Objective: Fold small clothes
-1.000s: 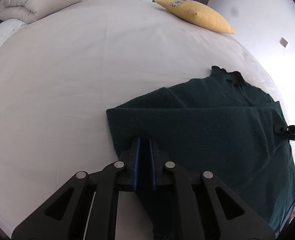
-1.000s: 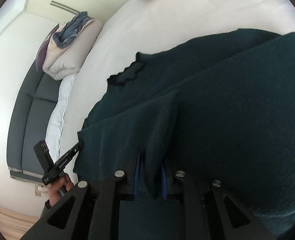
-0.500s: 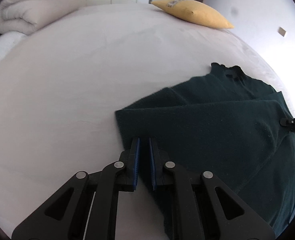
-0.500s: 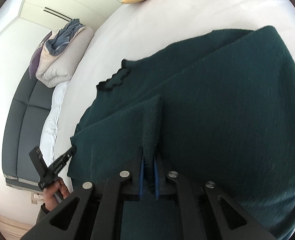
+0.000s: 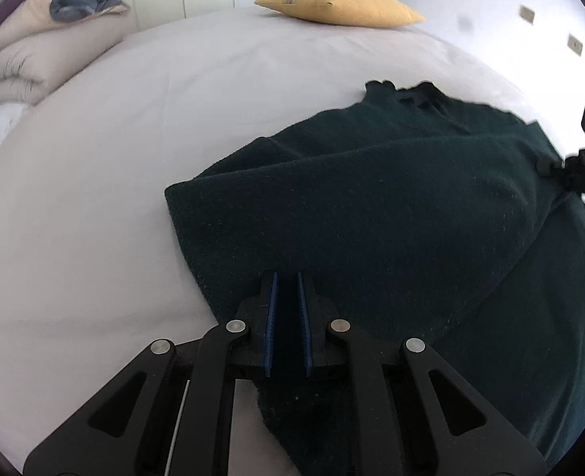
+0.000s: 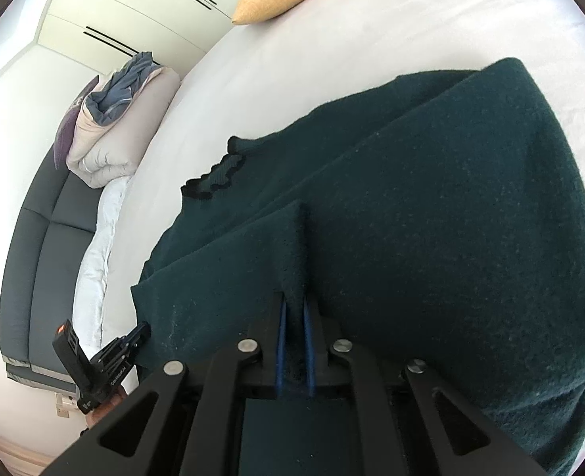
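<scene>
A dark green knit sweater [image 5: 391,206] lies on the white bed [image 5: 173,99], its lower part folded up over the body, with the frilled collar [image 5: 411,93] at the far end. My left gripper [image 5: 287,281] is shut on a fold of the sweater at its near left corner. My right gripper [image 6: 295,301] is shut on a raised pinch of the sweater [image 6: 431,218] at the opposite corner. The right gripper also shows at the right edge of the left wrist view [image 5: 546,166], and the left gripper shows low left in the right wrist view [image 6: 141,331].
A yellow pillow [image 5: 340,4] lies at the far end of the bed. A folded beige duvet with blue cloth on top [image 5: 34,47] sits at the far left. A dark grey sofa [image 6: 34,258] stands beside the bed. White wardrobe doors [image 6: 133,8] are behind.
Both grippers have carried the held sweater edge further up over the body towards the collar, so the folded layer covers more of it. The right gripper's jaws have closed tighter on the fabric.
</scene>
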Tool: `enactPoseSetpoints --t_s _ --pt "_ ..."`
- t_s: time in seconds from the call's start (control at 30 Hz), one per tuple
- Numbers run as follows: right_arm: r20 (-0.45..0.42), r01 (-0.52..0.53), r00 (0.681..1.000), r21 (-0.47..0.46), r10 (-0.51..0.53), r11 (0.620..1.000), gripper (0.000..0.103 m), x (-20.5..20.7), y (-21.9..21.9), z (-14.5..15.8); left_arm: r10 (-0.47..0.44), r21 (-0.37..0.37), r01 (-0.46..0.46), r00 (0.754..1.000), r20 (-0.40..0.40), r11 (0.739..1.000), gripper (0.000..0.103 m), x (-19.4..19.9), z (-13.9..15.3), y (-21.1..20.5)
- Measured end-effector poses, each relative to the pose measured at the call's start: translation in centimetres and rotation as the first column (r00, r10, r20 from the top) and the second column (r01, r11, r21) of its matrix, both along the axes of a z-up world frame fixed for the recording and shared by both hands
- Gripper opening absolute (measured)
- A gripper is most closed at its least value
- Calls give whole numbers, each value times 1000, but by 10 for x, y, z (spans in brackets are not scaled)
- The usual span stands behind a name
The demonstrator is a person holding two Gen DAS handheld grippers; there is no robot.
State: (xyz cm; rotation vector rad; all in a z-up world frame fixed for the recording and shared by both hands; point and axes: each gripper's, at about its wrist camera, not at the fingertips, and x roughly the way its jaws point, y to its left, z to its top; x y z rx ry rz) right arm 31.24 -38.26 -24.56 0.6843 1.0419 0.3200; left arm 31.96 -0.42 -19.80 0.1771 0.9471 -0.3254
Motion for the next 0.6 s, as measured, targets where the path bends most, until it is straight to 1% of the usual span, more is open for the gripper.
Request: enactPoseSetpoints --t_s 0.07,0.13,0.17,0.2,0.3,0.4,0.47,0.53,0.57,0.6 --pt "-9 -3 1000 27 3 1000 13 0 1 0 5 -9 -5 1000 -3 1000 11 0 -1 1" --pt "4 -11 1000 -5 11 1000 13 1 5 2 9 -18 -9 1000 0 1000 11 -1 -2 4" --pt "6 -15 1000 -43 15 999 10 1 8 3 10 -16 -10 1000 6 1000 11 -2 -3 4" --pt "5 -14 1000 -55 14 998 10 2 8 3 9 -12 -8 1000 13 1000 11 -4 -3 3" --pt "4 -2 1000 -59 3 998 6 1 4 0 -1 4 1 1000 19 1000 11 -5 -4 0" --pt "9 8 1000 -88 -7 996 7 -7 4 2 1 -3 -1 1000 -4 1000 11 -10 2 8" --pt "14 29 1000 -149 -27 988 7 -14 2 11 49 -15 -49 999 -18 999 11 -5 7 13" --pt "21 56 998 -219 -52 974 10 -18 2 21 89 -50 -89 996 0 995 11 -6 19 21" --pt "36 71 997 -240 -64 968 12 -20 2 28 89 -73 -88 996 14 993 11 -7 24 20" --pt "62 76 996 -224 -64 972 12 -21 4 36 85 -76 -84 996 10 994 11 -7 25 18"
